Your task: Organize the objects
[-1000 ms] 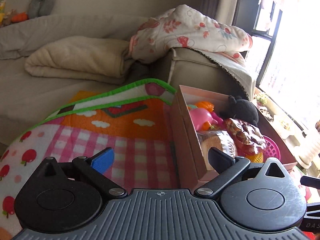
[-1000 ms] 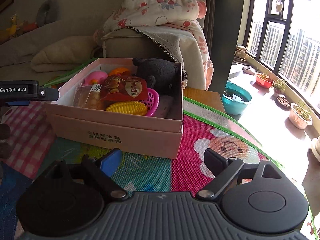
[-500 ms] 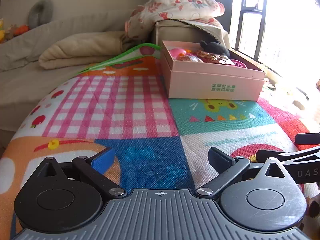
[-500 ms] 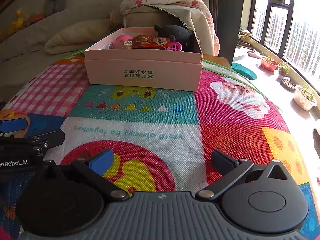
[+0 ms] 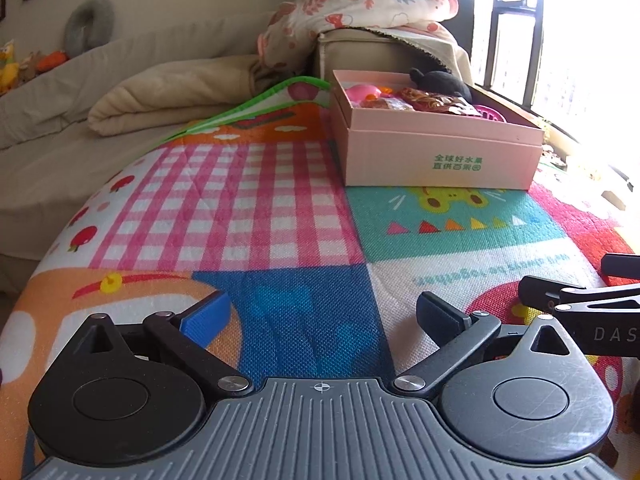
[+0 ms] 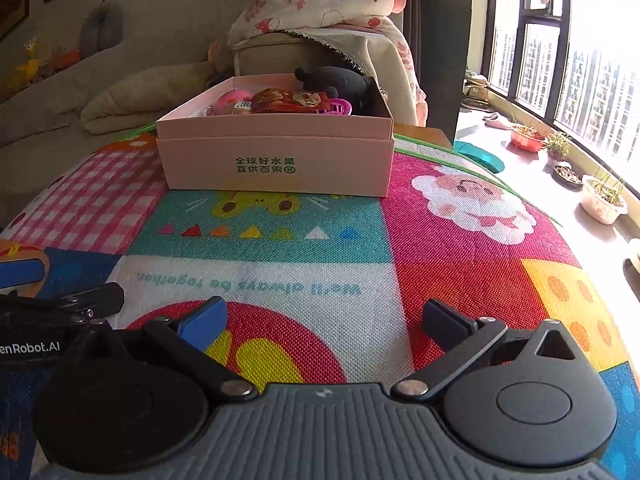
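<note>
L claw [image 5: 320, 312] hangs low over the play mat [image 5: 280, 208], fingers wide apart, empty. R claw [image 6: 322, 314] likewise spread, nothing btwn. Pink box [image 6: 276, 160] sits at mat's far end w/ black plush [image 6: 340, 82], snack pack [image 6: 288, 100] etc. inside. Looks near done; if more to stow, approach box from above, avoid nudging its wall.

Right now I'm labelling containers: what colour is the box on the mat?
Pale pink box, green lettering; clearest in the right wrist view.
</note>
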Tool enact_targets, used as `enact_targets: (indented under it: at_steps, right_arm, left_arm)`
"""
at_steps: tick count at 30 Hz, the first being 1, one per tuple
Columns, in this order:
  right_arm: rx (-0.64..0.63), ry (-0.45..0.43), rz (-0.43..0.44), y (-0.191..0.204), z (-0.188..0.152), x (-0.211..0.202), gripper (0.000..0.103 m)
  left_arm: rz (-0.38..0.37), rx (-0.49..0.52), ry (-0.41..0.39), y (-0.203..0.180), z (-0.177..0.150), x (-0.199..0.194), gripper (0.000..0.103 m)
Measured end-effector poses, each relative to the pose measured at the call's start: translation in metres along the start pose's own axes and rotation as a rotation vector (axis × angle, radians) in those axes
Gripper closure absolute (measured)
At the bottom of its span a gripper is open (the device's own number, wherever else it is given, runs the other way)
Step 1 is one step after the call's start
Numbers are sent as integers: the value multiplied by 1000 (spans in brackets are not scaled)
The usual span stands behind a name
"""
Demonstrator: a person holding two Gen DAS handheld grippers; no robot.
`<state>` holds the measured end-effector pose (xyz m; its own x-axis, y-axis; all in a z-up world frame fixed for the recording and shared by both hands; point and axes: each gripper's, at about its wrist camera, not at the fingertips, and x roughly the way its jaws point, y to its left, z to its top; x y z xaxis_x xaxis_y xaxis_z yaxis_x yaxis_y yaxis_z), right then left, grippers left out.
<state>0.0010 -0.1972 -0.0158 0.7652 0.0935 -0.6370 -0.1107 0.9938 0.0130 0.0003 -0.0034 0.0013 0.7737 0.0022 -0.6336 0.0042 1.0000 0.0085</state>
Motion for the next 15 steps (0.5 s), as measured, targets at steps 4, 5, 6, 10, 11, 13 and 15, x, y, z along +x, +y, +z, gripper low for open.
enact_targets:
  at_steps: [4,5,6,10,11,13,15]
  right_arm:
    - [-1,0,-4,2,0,1,0]
    - [-1,0,-4,2,0,0,0]
    - [-2,1,-4,2,0,0,0]
    - [-2,1,-5,2,0,0,0]
    - [-2,1,-4,1,0,-1,0]
    - [-2,1,-4,1,0,-1,0]
    - [-2,1,-4,1,0,-1,0]
  left_arm:
    - [0,0,0,0,0,0,0]
    - [0,0,0,0,0,0,0]
    - [0,0,0,0,0,0,0]
    - [-2,-1,0,0,0,1,0]
    - [-2,-1,0,0,0,0,0]
    - [-2,-1,0,0,0,0,0]
    - [-2,-1,0,0,0,0,0]
